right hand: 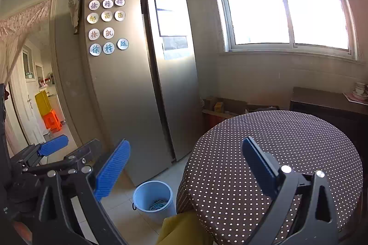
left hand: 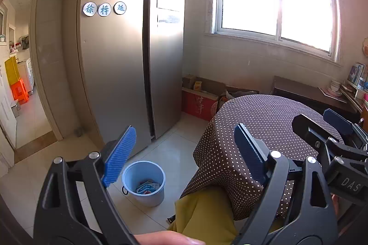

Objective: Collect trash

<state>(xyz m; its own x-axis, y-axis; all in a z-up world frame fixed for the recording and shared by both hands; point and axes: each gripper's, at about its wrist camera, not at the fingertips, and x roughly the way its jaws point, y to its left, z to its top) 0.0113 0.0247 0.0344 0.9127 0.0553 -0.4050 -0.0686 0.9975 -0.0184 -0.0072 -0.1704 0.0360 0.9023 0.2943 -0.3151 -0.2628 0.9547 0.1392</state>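
- Left wrist view: the left gripper has its jaws wide apart with nothing between them. Past them on the tiled floor stands a pale blue bin, just beside the draped edge of the table, which wears a brown cloth with white dots.
- In the bin lie flat printed wrappers, blue and white with a bit of red; these are the trash, already gathered at the bottom. No other scrap shows on the tabletop or the floor, so I judge the collecting nearly or fully done.
- The right gripper shows at the right edge over the table; this view does not show how its jaws stand.
- A tall steel fridge rises behind the bin.
- Right wrist view: the right gripper likewise has its jaws spread wide and empty, over the table's near edge. The bin sits below and to the left, wrappers dimly seen inside.
- Handling, as a judgement: wrappers of this sort are light, thin, limp and likely slick. They would crumple rather than resist, so a pinch across a raised edge or fold should hold better than one on a flat face.
- The bin looks light and easy to tip; a small dark handle on its side and its rim are the likely holds.
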